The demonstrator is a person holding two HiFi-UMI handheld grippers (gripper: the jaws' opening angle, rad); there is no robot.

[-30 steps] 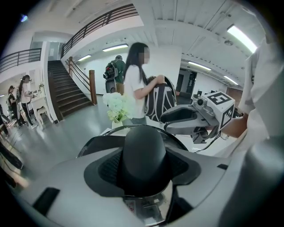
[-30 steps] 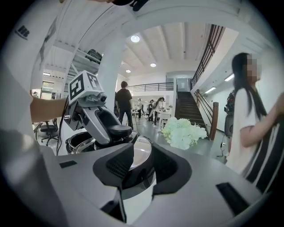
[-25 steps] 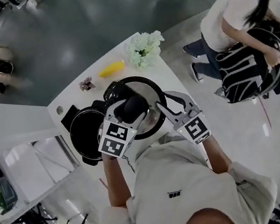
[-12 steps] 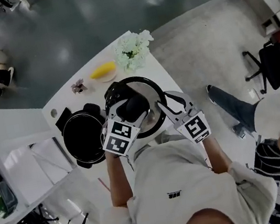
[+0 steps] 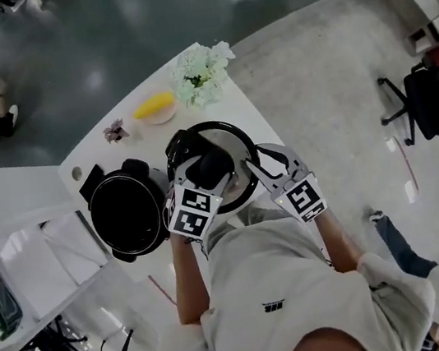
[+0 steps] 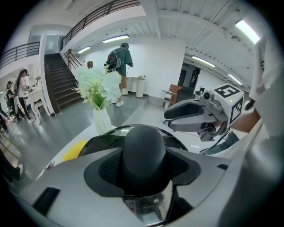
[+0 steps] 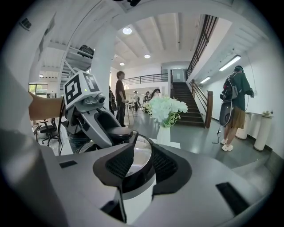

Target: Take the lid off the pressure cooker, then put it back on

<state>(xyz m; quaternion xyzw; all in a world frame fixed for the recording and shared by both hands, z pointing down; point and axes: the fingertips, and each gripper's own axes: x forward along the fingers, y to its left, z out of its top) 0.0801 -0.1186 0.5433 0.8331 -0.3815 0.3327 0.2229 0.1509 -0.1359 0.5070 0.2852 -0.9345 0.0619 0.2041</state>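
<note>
The pressure cooker is in two parts in the middle of the head view, on the white table (image 5: 144, 146) that runs from the centre-left of the frame up towards the top centre. The open black pot (image 5: 126, 215) stands on the table's left side, its dark inside facing up. Just to the right of it is the lid (image 5: 226, 142), shiny metal with a dark rim and turned dome-up. It is near the pot's rim but not over the pot. No view shows whether it rests on the table or hangs just above it.

You hold the lid with both tools. Your left gripper (image 5: 208, 168) comes in from the lower left, and its jaws are clamped on the lid's round black knob (image 6: 144, 153), one pad on each side of it. Your right gripper (image 5: 258, 166) comes in from the lower right, and its jaws are closed on the lid's near edge (image 7: 141, 157), one pad on either side of the rim.

Behind the lid, near the table's top corner, a bunch of pale flowers (image 5: 200, 72) stands in a white vase (image 6: 102, 120). To its left lies a yellow thing (image 5: 153, 105). Further left sits a small dark-and-pale thing (image 5: 115, 130), too small to name.
</note>
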